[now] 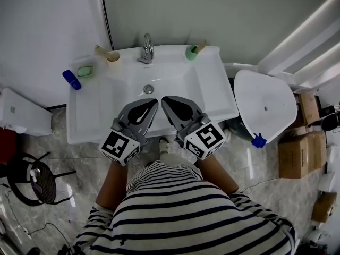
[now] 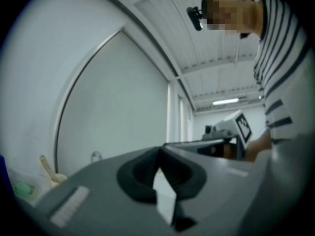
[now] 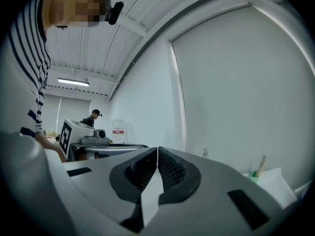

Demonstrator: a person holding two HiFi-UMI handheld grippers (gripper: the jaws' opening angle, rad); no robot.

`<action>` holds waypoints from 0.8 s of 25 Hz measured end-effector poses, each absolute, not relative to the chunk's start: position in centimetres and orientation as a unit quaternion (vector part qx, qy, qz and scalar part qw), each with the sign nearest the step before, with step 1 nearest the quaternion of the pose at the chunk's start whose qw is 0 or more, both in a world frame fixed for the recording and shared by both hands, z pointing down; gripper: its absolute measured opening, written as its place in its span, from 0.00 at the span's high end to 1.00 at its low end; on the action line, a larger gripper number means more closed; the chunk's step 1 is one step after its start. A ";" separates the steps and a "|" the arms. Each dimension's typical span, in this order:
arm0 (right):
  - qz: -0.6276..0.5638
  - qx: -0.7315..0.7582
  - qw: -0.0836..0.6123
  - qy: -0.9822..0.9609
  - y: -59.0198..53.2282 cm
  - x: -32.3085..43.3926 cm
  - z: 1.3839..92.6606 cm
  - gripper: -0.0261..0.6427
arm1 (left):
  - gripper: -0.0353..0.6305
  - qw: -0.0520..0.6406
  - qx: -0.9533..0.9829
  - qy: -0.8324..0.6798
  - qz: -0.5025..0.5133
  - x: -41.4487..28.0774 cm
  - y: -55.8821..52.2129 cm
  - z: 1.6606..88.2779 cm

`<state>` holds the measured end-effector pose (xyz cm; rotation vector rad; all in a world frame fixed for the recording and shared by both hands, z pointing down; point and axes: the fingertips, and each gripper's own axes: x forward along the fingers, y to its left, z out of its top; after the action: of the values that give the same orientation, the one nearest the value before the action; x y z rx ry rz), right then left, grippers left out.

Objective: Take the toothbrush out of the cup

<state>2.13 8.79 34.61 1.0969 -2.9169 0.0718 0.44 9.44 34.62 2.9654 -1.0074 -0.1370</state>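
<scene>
Two cups stand at the back of the white sink. A beige cup left of the tap holds a wooden toothbrush; a green cup on the right holds another toothbrush. My left gripper and right gripper hover side by side over the sink's front, both shut and empty, well short of the cups. The left gripper view shows its own shut tips and the beige cup. In the right gripper view, beyond the shut tips, stands the green cup.
A chrome tap stands at the back centre, above the drain. A green soap dish and a blue object lie at the sink's left. A toilet and cardboard boxes are right; a black stool is left.
</scene>
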 end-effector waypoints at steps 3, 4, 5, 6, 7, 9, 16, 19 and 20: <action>0.024 0.346 0.016 -0.938 6.5 2.6 34.8 0.95 | 0.94 0.007 0.945 -0.324 -0.039 1.1 7.3 34.9; 0.026 0.345 0.016 -0.938 5.7 2.7 35.0 0.95 | 0.94 0.008 0.945 -0.326 -0.036 1.3 6.5 35.0; 0.028 0.343 0.016 -0.939 4.9 2.9 35.1 0.95 | 0.94 0.009 0.944 -0.328 -0.033 1.6 5.8 35.1; 0.029 0.342 0.017 -0.939 4.2 3.1 35.2 0.95 | 0.94 0.010 0.944 -0.330 -0.031 1.8 5.0 35.2; 0.030 0.341 0.017 -0.939 3.4 3.3 35.3 0.95 | 0.94 0.011 0.943 -0.331 -0.028 2.0 4.3 35.3; 0.031 0.339 0.018 -0.940 2.0 3.8 35.6 0.95 | 0.94 0.012 0.942 -0.335 -0.024 2.4 2.9 35.5; 0.030 0.331 0.018 -0.943 -2.1 5.4 35.8 0.95 | 0.94 0.015 0.937 -0.348 -0.015 3.7 -1.0 35.8; 0.029 0.324 0.020 -0.945 -3.3 5.9 35.8 0.95 | 0.94 0.015 0.934 -0.357 -0.016 4.1 -2.5 35.7; 0.030 0.322 0.021 -0.946 -3.6 6.1 35.8 0.95 | 0.94 0.015 0.933 -0.359 -0.016 4.3 -3.0 35.7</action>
<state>6.11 -3.60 35.83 0.9984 -2.9327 0.0924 4.30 -2.98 35.69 2.9026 -1.1176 -0.0496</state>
